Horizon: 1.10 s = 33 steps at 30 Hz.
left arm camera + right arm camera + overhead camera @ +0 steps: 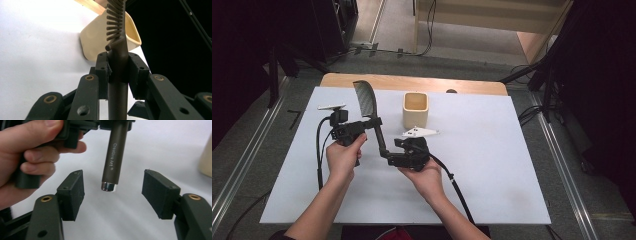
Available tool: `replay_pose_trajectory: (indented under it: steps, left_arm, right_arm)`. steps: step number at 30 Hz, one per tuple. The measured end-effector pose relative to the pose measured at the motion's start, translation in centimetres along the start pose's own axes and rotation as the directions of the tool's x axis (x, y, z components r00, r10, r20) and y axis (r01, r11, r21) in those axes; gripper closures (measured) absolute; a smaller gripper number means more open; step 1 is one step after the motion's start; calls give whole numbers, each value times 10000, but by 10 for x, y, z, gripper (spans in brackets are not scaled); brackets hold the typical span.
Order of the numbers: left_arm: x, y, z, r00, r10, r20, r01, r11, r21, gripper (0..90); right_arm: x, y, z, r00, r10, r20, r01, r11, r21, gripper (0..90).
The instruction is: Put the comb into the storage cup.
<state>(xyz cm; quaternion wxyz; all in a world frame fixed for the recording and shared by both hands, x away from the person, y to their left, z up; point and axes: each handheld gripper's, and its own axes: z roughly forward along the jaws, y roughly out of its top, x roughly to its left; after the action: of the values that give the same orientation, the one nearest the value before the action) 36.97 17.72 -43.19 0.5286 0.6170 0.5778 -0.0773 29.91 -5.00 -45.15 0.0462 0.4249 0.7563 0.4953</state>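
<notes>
A dark comb-like brush with a broad toothed head (364,99) and a round brown handle (379,134) is held up over the white table. My left gripper (371,122) is shut on the handle just below the teeth; in the left gripper view both pads (102,70) press the handle (117,82) under the teeth (114,20). My right gripper (391,157) is at the handle's lower end. In the right gripper view it (113,192) stands open, and the handle's silver-capped end (113,157) hangs between the jaws without touching either pad.
A cream square cup (415,110) stands upright behind the grippers, near the table's far edge; it also appears beyond the brush (92,40). A white sheet (492,150) covers the table. Cables trail from both grippers toward the person.
</notes>
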Motion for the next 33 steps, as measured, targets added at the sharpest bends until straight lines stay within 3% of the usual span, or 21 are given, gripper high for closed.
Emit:
replay_pose_trajectory:
  steps: [1,3,5,7,9,14,20,26,28,29,30,33]
  left_arm:
    - [0,0,0,10000,33,-15,-33,10000,14,732]
    - [-1,1,-1,9999,135,-25,-135,9999,-1,732]
    - [-2,1,-2,9996,271,-57,-271,9996,12,732]
    - [-2,1,-1,9994,337,-73,-337,9994,37,731]
    - [-1,1,-1,9993,374,-86,-374,9993,63,732]
    - [-1,1,-2,9992,398,-88,-398,9992,55,731]
    - [-2,2,-2,9983,567,-121,-566,9984,84,731]
    - [-2,2,-2,9981,603,-125,-602,9981,111,732]
    - [-1,2,-2,9981,610,-131,-609,9981,99,731]
    - [-1,2,-2,9981,610,-131,-609,9981,99,731]
    - [-1,2,-2,9982,595,-111,-594,9982,116,731]
    - [-1,2,-2,9983,578,-89,-578,9983,98,731]
  right_arm:
    - [-1,0,0,9998,-146,-126,147,9998,97,289]
    - [-2,-1,-1,9978,-631,199,624,9975,326,287]
    - [-3,-1,-1,9965,-789,280,778,9963,368,284]
    - [-5,-2,-2,9911,-1281,348,1276,9917,169,262]
    - [-6,-1,-4,9889,-1455,293,1453,9893,111,260]
    - [-9,0,-8,9882,-1532,71,1530,9881,136,259]
    - [-15,-2,-20,9794,-2018,99,2016,9794,141,249]
    - [-19,-5,-27,9816,-1910,-39,1911,9814,168,249]
    - [-20,-8,-30,9737,-2269,224,2261,9736,318,249]
    - [-20,-8,-30,9737,-2269,224,2261,9736,318,249]
    - [-20,-11,-33,9669,-2528,356,2510,9668,470,249]
    - [-21,-15,-36,9629,-2668,406,2641,9625,626,249]
